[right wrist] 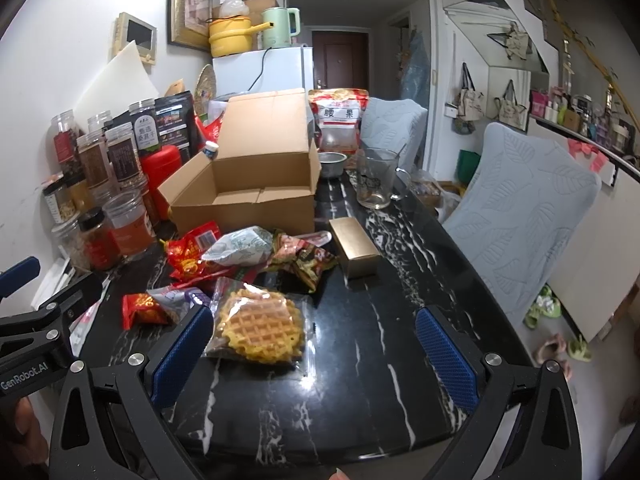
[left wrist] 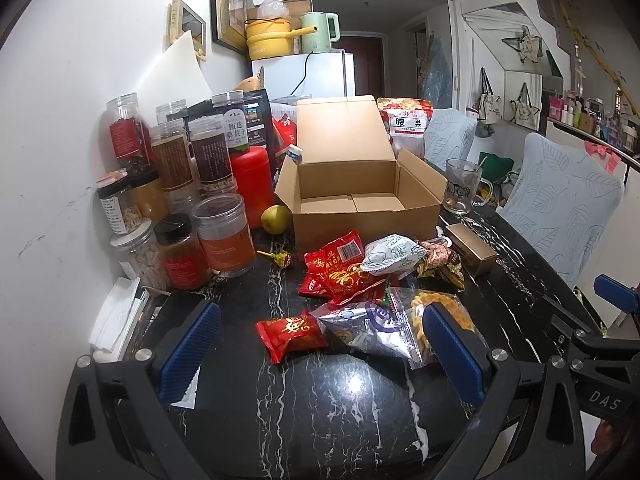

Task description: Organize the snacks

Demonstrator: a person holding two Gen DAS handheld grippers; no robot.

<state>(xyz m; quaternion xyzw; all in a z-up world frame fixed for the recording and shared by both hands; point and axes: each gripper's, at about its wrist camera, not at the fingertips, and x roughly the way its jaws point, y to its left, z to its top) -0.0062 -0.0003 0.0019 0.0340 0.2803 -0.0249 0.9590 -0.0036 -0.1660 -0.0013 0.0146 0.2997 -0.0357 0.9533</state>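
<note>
One cardboard box [left wrist: 360, 196] open, snacks [left wrist: 352, 268] outside

The tabletop [right wrist: 372, 344] is polished black stone with white veins, glossy enough to throw back the ceiling light. The cardboard box [left wrist: 360, 204] is plain brown corrugated board, matt. The waffle cookies [right wrist: 258, 330] sit in a clear, shiny plastic zip bag; the red candy packet [left wrist: 290, 334] is glossy film with gold print, and the silver snack bag [left wrist: 360, 326] is crinkled foil. The small gold box [right wrist: 356, 250] has a smooth metallic sheen. The jars [left wrist: 224, 236] are clear plastic, the mug [right wrist: 374, 178] is clear glass. Each hand-held gripper [right wrist: 314, 350] has ribbed blue rubber-like pads [left wrist: 192, 346] on matt black plastic arms with metal screws. The chair covers [right wrist: 528, 216] are pale quilted cloth.
</note>
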